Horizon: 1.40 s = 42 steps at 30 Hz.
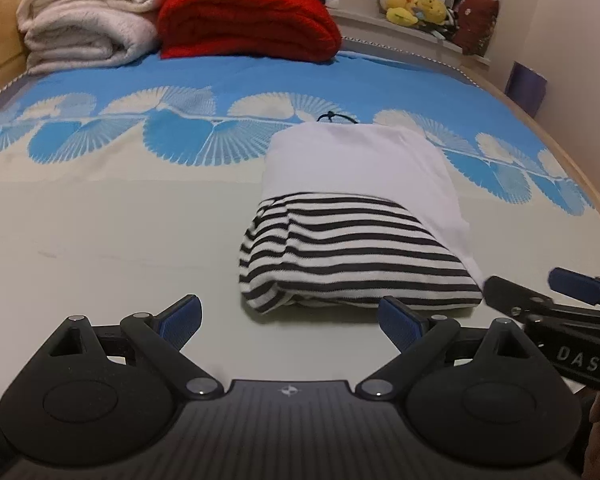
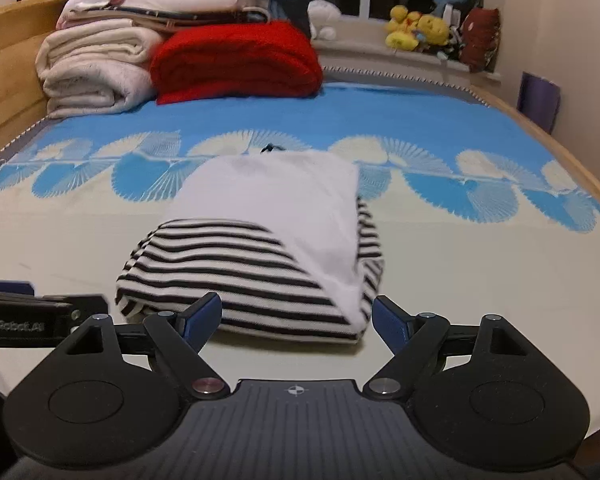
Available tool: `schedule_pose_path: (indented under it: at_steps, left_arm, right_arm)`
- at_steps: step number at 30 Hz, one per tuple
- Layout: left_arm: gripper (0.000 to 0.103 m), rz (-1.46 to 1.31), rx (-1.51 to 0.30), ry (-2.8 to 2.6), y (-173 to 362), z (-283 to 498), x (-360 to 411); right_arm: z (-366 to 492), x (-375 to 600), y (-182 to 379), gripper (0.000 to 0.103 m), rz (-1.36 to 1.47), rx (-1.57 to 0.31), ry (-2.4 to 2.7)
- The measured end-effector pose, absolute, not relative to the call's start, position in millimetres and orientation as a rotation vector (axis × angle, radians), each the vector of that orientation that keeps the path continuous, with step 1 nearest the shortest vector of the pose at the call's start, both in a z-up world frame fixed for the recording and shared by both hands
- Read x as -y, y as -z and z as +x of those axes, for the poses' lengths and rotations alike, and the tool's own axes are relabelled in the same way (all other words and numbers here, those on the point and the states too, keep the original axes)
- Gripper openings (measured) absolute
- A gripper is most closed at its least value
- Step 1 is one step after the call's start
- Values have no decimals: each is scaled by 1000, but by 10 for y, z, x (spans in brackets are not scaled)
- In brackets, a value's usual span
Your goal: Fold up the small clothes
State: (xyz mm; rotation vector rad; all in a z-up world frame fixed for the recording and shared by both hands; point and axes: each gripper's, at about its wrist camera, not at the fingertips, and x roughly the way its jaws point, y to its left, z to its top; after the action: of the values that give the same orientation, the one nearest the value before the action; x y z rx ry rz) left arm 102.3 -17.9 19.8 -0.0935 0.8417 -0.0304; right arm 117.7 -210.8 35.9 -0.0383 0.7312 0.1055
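- Lying near the bed's (image 1: 100, 208) front edge, toward its right side, is the garment (image 1: 352, 248): a striped piece with a white panel folded over its far half and right side.
- Left gripper (image 1: 290, 318) hangs just short of the garment's near-left corner, jaws wide, nothing between them.
- Right gripper (image 2: 296, 316) faces the near edge, jaws wide and empty; the near-right corner, where white meets stripe, sits just ahead of its right finger (image 2: 392, 322).
- The bundle looks mostly folded; I judge the step in hand to be taking the near edge for one more fold away from the front.
- To do it well, slide each lower finger under all the layers at a corner, not just the top one, and close both sides together.
- Lift evenly so the white panel does not slip off the stripes.
- A dark cord (image 1: 332, 117) shows at the far edge; whether it belongs to the garment is hard to tell.
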Motion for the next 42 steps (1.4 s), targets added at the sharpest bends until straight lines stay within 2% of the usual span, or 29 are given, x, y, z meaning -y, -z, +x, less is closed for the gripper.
schedule_pose_path:
  at_steps: [42]
  left_arm:
    - [97, -88, -846, 41, -107, 1111, 310]
  right_arm:
    - [1220, 2157, -291, 83, -43, -751, -55]
